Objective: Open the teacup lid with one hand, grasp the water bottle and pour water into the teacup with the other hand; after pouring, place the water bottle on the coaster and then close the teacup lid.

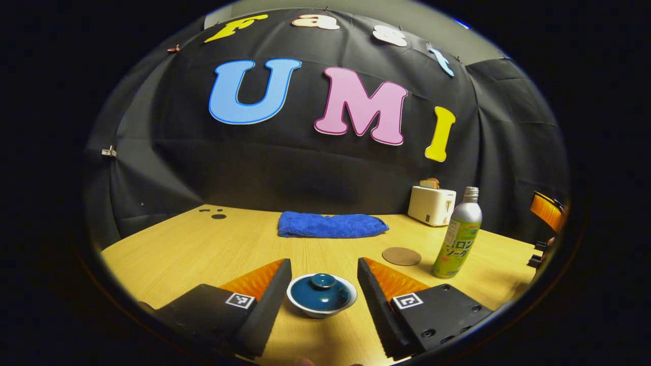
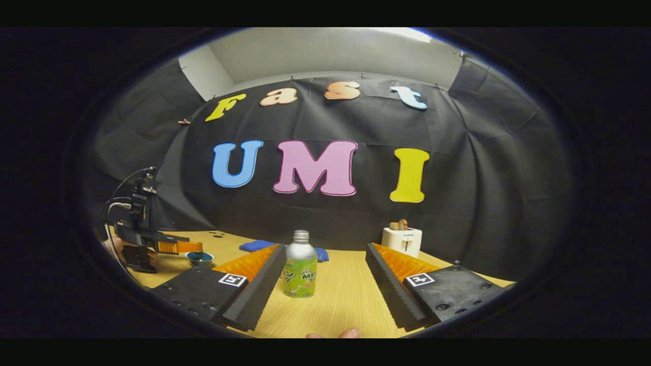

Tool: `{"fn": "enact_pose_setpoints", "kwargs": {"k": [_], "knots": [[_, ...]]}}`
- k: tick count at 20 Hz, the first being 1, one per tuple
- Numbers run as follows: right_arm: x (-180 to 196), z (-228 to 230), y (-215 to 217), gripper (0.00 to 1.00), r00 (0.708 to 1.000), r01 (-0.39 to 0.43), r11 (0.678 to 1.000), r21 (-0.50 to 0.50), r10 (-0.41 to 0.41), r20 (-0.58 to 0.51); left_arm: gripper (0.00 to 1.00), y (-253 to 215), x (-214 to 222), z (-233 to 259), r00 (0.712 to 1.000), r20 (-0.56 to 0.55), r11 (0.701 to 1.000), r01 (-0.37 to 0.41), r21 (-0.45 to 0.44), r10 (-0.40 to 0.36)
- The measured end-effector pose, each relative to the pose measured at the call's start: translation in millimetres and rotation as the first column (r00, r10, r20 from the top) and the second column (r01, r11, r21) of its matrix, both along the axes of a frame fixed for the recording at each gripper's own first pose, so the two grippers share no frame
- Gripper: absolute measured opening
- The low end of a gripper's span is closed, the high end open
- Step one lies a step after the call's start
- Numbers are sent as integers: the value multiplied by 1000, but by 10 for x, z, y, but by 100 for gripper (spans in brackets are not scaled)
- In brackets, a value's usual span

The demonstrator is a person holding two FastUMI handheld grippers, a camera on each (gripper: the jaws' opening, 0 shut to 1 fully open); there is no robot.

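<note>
A blue-glazed teacup (image 1: 321, 296) with its lid (image 1: 322, 281) on stands on the wooden table, between the fingers of my open left gripper (image 1: 323, 265), which touch nothing. A green-labelled metal water bottle (image 1: 457, 234) stands upright to the right, beside a round cork coaster (image 1: 402, 256). In the right gripper view the bottle (image 2: 300, 264) stands just ahead of my open right gripper (image 2: 325, 251), nearer its left finger, untouched. The left gripper (image 2: 175, 246) and teacup (image 2: 200, 259) appear at far left there.
A folded blue towel (image 1: 331, 225) lies at the back of the table (image 1: 193, 249) near the black cloth wall. A white toaster (image 1: 431, 204) with bread in it stands at the back right. Dark round marks (image 1: 217, 214) sit at the back left.
</note>
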State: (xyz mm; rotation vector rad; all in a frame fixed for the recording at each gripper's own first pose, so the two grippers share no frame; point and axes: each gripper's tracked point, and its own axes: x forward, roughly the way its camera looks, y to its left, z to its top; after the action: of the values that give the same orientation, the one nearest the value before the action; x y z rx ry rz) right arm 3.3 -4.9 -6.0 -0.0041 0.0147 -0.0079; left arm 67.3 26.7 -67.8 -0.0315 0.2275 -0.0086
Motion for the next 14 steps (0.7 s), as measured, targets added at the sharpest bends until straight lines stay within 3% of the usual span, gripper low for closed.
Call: {"fn": "enact_pose_setpoints", "kwargs": {"k": [2,8,14], "knots": [[7,-10,-22,97,1000,6,1000,-4,-6,-3,75,7,39,-75,1000,-23,1000,3,30,-2],[8,-42,-30,97,1000,8,1000,-3,-8,-9,72,-44,141,-161,998,-55,994,24,105,-18],[9,-30,-51,97,1000,11,1000,3,-11,-5,57,-35,182,-261,994,-105,992,20,123,-7]]}}
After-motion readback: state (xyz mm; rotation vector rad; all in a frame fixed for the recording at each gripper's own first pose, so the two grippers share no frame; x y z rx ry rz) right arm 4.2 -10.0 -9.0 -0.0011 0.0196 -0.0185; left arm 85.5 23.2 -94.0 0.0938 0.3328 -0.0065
